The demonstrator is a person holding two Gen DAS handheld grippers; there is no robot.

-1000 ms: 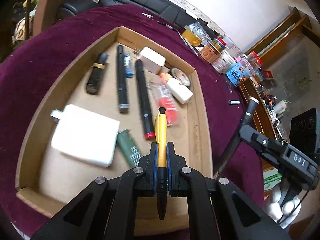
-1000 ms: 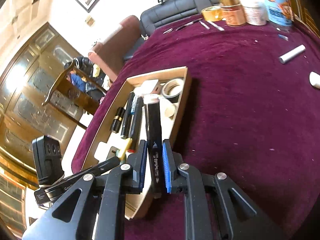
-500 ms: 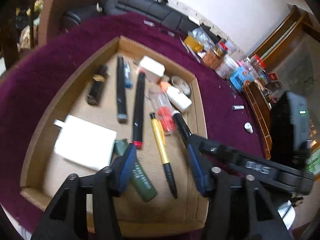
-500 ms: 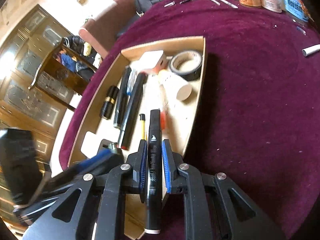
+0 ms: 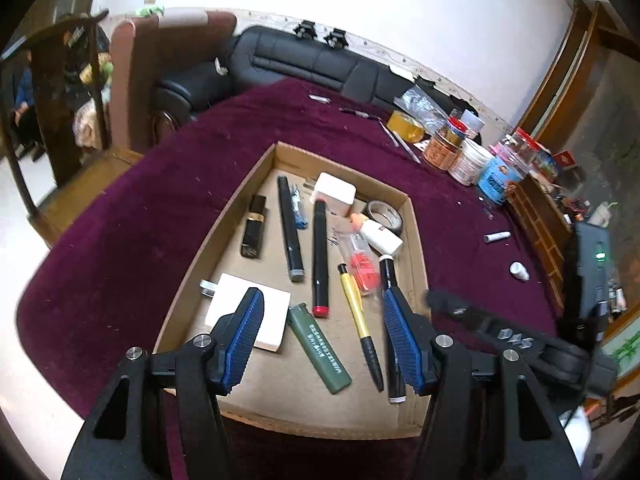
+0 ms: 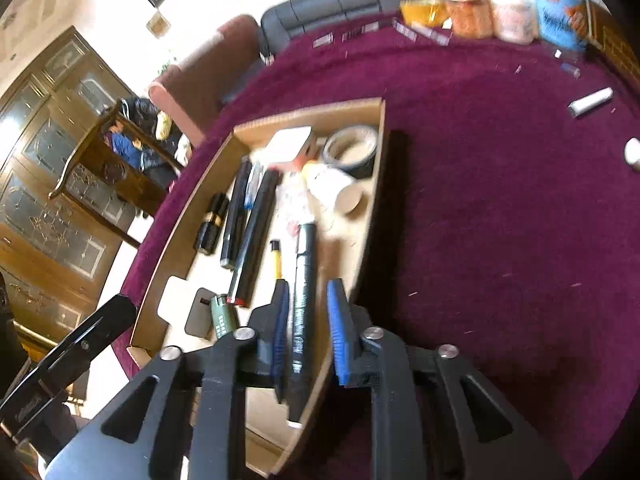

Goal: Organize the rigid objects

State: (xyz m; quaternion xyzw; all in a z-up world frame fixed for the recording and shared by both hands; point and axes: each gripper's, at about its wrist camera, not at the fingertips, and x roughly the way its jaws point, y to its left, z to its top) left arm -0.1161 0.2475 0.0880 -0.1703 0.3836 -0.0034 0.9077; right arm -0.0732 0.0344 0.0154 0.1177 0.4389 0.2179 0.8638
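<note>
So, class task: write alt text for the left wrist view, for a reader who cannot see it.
An open hand-held gripper hovers over a shallow brown cardboard tray on a maroon cloth. The tray holds a yellow-and-black pen, black markers, a green lighter and a white charger block.

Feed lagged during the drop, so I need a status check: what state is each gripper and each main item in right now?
Left gripper: open, empty, above the box.
Right gripper: open, black marker between its fingers.
Black marker: lying in the cardboard box, along its right wall.
Yellow pen: lying flat, released.
Green lighter: lying flat.
Glue bottle: on its side, capped.
Tape roll: lying flat.
</note>
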